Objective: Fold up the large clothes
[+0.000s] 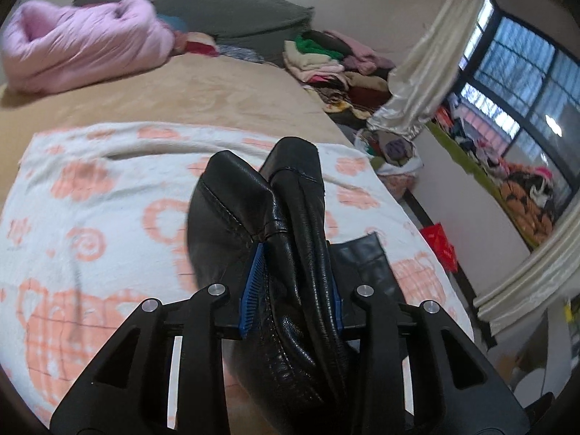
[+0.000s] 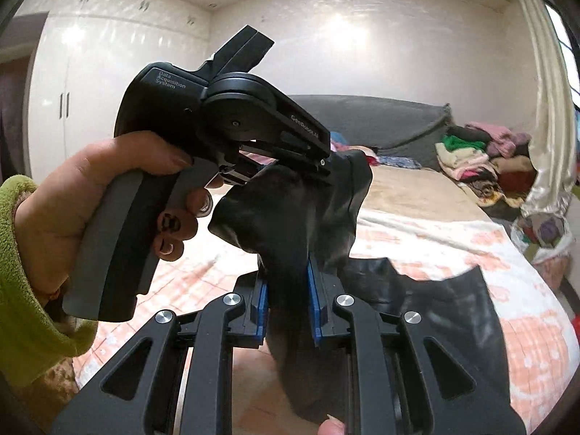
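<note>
Both grippers have hold of a black leather garment [image 1: 290,217] and hold it up off the bed [image 1: 181,87]. The left gripper [image 1: 291,282] has its blue-padded fingers [image 1: 253,275] clamped on a thick bunched fold of the leather, which stands up in two humps between them. The right gripper [image 2: 288,297] has its own fingers [image 2: 314,301] pinched on another gathered part of the same garment, close beside the left one.

From the right side, the left gripper [image 2: 311,166] is seen in profile, biting into the top of the bunched leather, with a hand [image 2: 108,195] in a green sleeve [image 2: 21,272] wrapped round its grey handle.

One loose flap of the garment [image 2: 435,308] hangs down toward a white blanket with orange flowers [image 1: 90,195] spread over the bed. Further back lie a pink quilted bundle [image 1: 83,47], a grey cushion [image 1: 203,3] and a heap of folded clothes [image 1: 326,58] by the pale curtain [image 1: 435,47].
</note>
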A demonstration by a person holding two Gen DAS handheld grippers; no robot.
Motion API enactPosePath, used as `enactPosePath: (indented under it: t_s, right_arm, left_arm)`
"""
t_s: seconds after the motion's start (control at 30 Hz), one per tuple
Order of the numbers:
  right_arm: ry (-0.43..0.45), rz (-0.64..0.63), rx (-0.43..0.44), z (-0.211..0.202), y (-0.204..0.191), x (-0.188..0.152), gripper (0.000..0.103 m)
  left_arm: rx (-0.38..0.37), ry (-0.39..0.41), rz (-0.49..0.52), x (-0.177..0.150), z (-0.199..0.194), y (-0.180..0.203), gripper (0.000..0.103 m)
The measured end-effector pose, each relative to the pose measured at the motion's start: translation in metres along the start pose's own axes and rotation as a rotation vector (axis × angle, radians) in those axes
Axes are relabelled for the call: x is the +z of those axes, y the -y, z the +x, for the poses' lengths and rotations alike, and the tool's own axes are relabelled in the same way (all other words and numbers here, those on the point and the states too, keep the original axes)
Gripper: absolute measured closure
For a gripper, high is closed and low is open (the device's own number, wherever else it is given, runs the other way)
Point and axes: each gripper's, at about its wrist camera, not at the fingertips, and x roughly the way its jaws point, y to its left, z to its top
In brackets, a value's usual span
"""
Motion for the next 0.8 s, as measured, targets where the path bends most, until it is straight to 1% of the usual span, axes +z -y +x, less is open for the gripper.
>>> enactPosePath:
  t_s: [0.07, 0.27, 0.43, 0.5, 0.57, 0.6, 0.67, 0.73, 0.77, 0.8]
  right_arm:
    - [0.002, 0.035, -0.015, -0.010, 0.016, -0.005, 0.087]
    - [-0.012, 0.093, -0.065, -0.028, 0.047, -0.021, 0.087]
    - [-0.044, 0.161, -0.103, -0.039, 0.071, -0.040, 0.087]
    - [-0.067, 0.204, -0.112, -0.043, 0.080, -0.047, 0.087]
    - [-0.098, 0.261, -0.115, -0.044, 0.093, -0.057, 0.087]
    - [-0.126, 0.304, -0.121, -0.043, 0.101, -0.064, 0.087]
    - [-0.183, 0.393, -0.121, -0.041, 0.117, -0.078, 0.087]
    - [-0.254, 0.536, -0.098, -0.037, 0.139, -0.098, 0.087]
    - [-0.274, 0.607, -0.077, -0.036, 0.148, -0.107, 0.087]
    - [-0.291, 0.711, -0.039, -0.036, 0.160, -0.119, 0.087]
  left_arm:
    - [-0.002, -0.009, 0.027, -0.001, 0.009, 0.016, 0.079]
    - [-0.004, -0.053, 0.103, -0.010, 0.042, 0.063, 0.079]
    - [-0.014, -0.095, 0.163, -0.020, 0.072, 0.095, 0.074]
    - [-0.031, -0.110, 0.168, -0.023, 0.083, 0.103, 0.069]
    - [-0.060, -0.133, 0.177, -0.026, 0.095, 0.112, 0.068]
    - [-0.079, -0.145, 0.181, -0.027, 0.099, 0.114, 0.068]
    - [-0.091, -0.148, 0.175, -0.024, 0.102, 0.114, 0.068]
    - [-0.107, -0.132, 0.156, -0.020, 0.097, 0.107, 0.068]
    - [-0.102, -0.123, 0.154, -0.021, 0.094, 0.104, 0.068]
    - [-0.077, -0.111, 0.164, -0.023, 0.091, 0.096, 0.067]
